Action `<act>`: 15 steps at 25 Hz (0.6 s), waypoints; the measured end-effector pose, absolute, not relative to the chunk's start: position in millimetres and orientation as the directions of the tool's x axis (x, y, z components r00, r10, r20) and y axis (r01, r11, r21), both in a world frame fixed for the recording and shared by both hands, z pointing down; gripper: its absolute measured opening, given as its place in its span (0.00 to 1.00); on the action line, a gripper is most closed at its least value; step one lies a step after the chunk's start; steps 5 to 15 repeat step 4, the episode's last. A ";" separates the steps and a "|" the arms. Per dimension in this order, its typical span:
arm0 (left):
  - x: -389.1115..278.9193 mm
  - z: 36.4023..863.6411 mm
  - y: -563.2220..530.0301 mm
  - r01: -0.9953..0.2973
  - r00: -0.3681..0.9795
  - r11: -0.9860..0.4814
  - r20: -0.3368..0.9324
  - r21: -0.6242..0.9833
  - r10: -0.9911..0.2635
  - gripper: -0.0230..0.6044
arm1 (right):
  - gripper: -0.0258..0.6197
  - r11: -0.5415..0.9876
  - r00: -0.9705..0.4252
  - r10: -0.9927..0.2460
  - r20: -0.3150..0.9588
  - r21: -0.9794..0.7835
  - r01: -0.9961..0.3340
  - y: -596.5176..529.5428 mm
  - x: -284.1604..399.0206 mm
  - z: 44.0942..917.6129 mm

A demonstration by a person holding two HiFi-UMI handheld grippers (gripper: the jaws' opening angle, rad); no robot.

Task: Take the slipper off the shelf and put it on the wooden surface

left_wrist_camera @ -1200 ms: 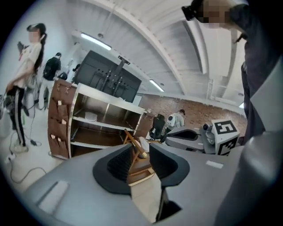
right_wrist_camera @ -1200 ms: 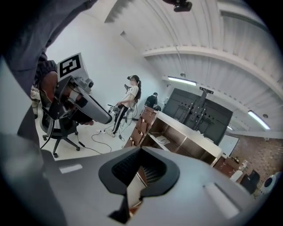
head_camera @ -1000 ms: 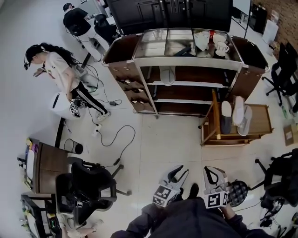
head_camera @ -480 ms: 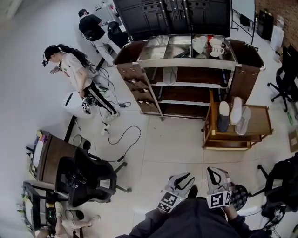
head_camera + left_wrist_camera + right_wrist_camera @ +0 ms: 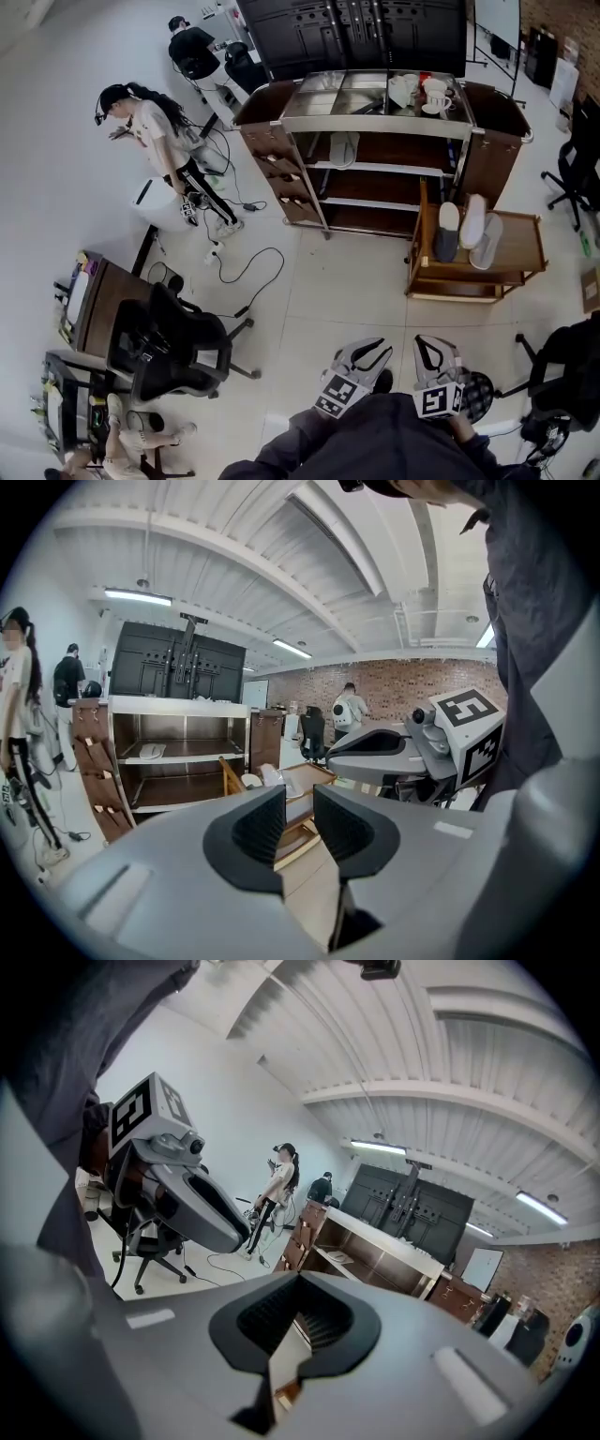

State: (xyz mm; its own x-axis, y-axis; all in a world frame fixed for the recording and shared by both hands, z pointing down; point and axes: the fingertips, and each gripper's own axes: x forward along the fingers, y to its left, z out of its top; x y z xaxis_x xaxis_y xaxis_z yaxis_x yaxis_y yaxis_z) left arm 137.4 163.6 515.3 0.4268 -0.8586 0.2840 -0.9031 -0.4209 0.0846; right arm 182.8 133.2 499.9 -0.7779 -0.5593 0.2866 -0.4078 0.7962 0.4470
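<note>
Your L gripper [image 5: 299, 819] is closing, nothing in it. R gripper [image 5: 298, 1324] is squeezed tight, empty. The slipper [image 5: 343, 150] lies on the shelf [image 5: 394, 170].

A black office chair [image 5: 178, 349] stands on the pale tiled floor [image 5: 319, 291].

My grey plastic left gripper [image 5: 299, 819] is closing its black ribbed jaws with nothing between them, and behind them stands a brown open shelf unit [image 5: 187, 731] with a pale slipper [image 5: 150, 752] on its middle shelf.
</note>
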 end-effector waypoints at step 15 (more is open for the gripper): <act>125.7 492.6 135.5 -0.905 0.415 -0.425 0.237 0.009 -0.879 0.21 | 0.04 0.776 -0.790 -0.568 0.233 0.470 -0.419 106.4 172.8 481.3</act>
